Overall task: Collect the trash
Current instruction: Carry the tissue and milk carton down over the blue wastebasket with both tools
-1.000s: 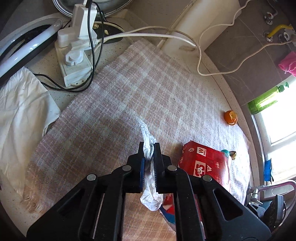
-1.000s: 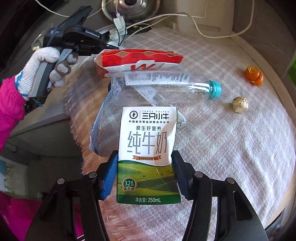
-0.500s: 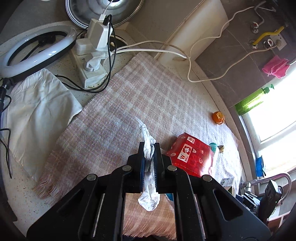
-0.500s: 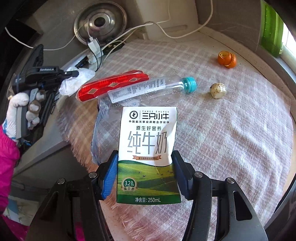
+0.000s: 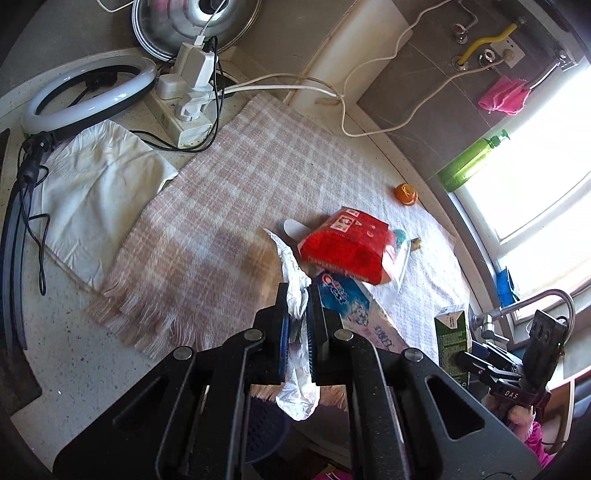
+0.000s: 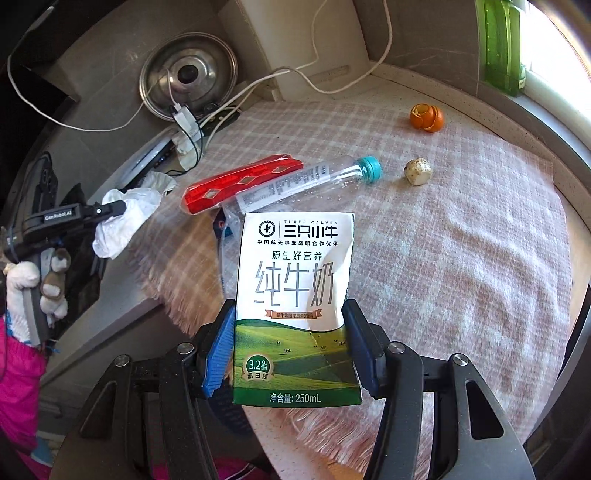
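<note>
My left gripper (image 5: 297,291) is shut on a crumpled white tissue (image 5: 295,288), held above the near edge of the checked cloth (image 5: 229,192); the tissue also shows in the right wrist view (image 6: 125,218). My right gripper (image 6: 290,325) is shut on a white and green 250 mL milk carton (image 6: 295,295), lifted over the cloth; the carton also shows in the left wrist view (image 5: 452,339). On the cloth lie a red box (image 5: 343,247), a clear plastic bottle with a teal cap (image 6: 306,181), a toothpaste box (image 5: 343,295), an orange peel (image 6: 426,117) and a small foil ball (image 6: 417,171).
A power strip with plugs and cables (image 5: 184,107), a ring light (image 5: 88,92) and a white cloth (image 5: 96,192) lie at the left. A pot lid (image 5: 195,26) leans at the back. A green bottle (image 5: 472,158) stands by the window. A dark blue basket (image 5: 266,428) sits below the counter edge.
Both grippers have pulled back and up from the cloth, each still holding its item. More of the counter and its front edge has come into view.
</note>
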`<state>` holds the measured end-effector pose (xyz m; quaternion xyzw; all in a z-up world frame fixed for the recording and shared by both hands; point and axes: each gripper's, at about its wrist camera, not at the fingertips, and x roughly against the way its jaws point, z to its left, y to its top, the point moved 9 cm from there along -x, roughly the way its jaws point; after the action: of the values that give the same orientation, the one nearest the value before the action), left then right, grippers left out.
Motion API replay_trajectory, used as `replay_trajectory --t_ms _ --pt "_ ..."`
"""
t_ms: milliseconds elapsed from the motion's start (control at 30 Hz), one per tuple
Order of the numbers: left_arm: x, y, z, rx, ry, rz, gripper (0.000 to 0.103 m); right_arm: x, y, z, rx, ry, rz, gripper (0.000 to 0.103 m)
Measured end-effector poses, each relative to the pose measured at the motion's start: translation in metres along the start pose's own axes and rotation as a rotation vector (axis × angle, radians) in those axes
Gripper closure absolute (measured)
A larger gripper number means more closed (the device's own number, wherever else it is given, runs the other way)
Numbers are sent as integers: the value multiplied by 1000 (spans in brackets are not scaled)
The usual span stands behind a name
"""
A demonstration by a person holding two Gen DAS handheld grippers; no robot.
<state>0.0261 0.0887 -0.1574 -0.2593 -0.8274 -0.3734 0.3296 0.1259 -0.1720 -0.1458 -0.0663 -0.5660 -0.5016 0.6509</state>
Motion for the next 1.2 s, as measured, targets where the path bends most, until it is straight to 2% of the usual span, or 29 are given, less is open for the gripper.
replay_trajectory --t_ms 267,500,933,1200 --pt "18 -51 1 -3 -43 42 97 8 -34 35 -29 45 0 47" --pt "19 -98 10 -13 -43 101 97 4 -67 62 -41 72 24 47" --pt "-13 -175 34 -19 -21 239 97 -29 -131 95 -45 86 118 47" --pt "-47 -214 50 -57 34 326 97 -60 -166 100 -52 62 178 47"
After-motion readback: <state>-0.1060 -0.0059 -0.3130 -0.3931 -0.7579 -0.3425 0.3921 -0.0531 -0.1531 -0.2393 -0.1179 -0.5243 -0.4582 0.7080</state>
